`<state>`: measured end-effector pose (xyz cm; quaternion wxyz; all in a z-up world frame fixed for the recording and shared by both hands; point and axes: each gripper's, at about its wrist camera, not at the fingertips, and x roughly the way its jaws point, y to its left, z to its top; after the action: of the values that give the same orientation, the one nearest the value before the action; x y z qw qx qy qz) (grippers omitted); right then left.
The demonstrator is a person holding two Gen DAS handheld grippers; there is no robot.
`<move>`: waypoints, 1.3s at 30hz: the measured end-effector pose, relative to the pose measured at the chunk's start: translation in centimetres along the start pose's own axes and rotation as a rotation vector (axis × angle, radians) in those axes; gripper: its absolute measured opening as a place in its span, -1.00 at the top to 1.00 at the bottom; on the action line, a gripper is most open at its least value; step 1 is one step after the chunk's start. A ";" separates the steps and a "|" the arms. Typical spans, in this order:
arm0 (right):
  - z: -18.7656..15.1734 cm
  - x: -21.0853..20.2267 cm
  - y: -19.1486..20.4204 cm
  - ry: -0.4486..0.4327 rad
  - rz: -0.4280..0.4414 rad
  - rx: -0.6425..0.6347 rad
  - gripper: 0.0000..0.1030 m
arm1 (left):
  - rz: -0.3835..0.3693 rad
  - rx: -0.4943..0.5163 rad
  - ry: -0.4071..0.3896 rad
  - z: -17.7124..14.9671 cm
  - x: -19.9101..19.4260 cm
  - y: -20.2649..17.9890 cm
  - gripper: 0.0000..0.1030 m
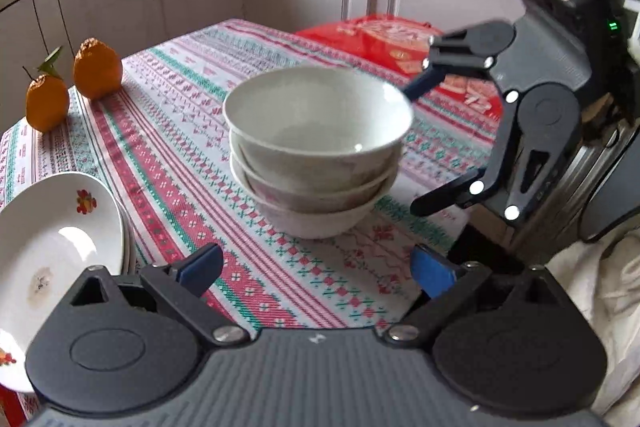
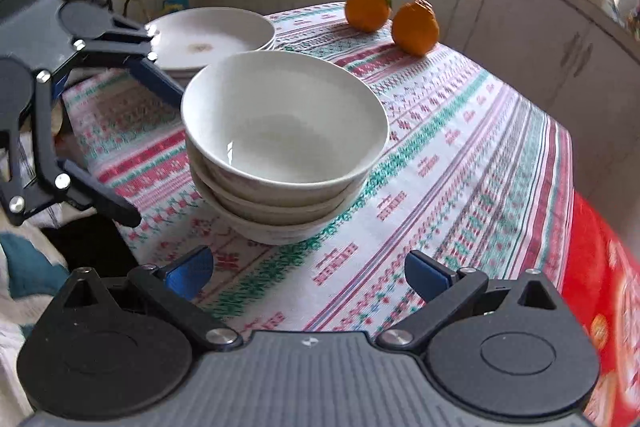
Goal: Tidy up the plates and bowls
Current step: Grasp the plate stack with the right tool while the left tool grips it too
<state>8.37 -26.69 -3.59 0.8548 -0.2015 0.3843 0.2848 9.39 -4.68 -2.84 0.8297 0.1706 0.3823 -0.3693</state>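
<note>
The left gripper (image 1: 316, 273) stood wide apart, empty, short of the stack of bowls (image 1: 316, 151) on the tablecloth (image 1: 192, 131). The right gripper (image 2: 308, 273) was likewise spread, gripping nothing. Plates (image 1: 56, 243) lay beside.

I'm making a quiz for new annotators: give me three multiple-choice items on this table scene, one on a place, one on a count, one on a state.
1. Where do the oranges sit?
A. in the top bowl
B. on the tablecloth near a table edge
C. on the plates

2. How many bowls are in the stack?
A. one
B. three
C. six

3. How is the left gripper?
A. open, holding nothing
B. shut on a bowl
C. shut on a plate

Answers: 1 B, both oranges rest on the cloth by its far edge. 2 B, three nested rims show. 3 A, its fingers stand wide apart short of the stack.
</note>
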 end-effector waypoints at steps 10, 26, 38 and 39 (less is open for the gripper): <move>1.0 2.2 -1.0 0.022 0.060 -0.083 -1.00 | -0.065 0.061 0.017 1.0 2.0 0.9 -0.93; 2.3 3.8 -1.4 0.026 0.203 -0.192 -1.00 | -0.096 0.181 0.045 2.7 4.0 1.7 -0.91; 3.3 3.8 -1.0 0.050 0.228 -0.263 -0.94 | -0.135 0.271 0.048 3.3 4.3 1.8 -0.83; 3.4 3.8 -0.9 0.053 0.229 -0.267 -0.93 | -0.139 0.275 0.051 3.4 4.3 1.8 -0.83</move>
<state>12.84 -24.20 -4.35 0.7718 -0.2757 0.3859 0.4235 14.32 -7.42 -3.92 0.7610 0.2653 0.3598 -0.4702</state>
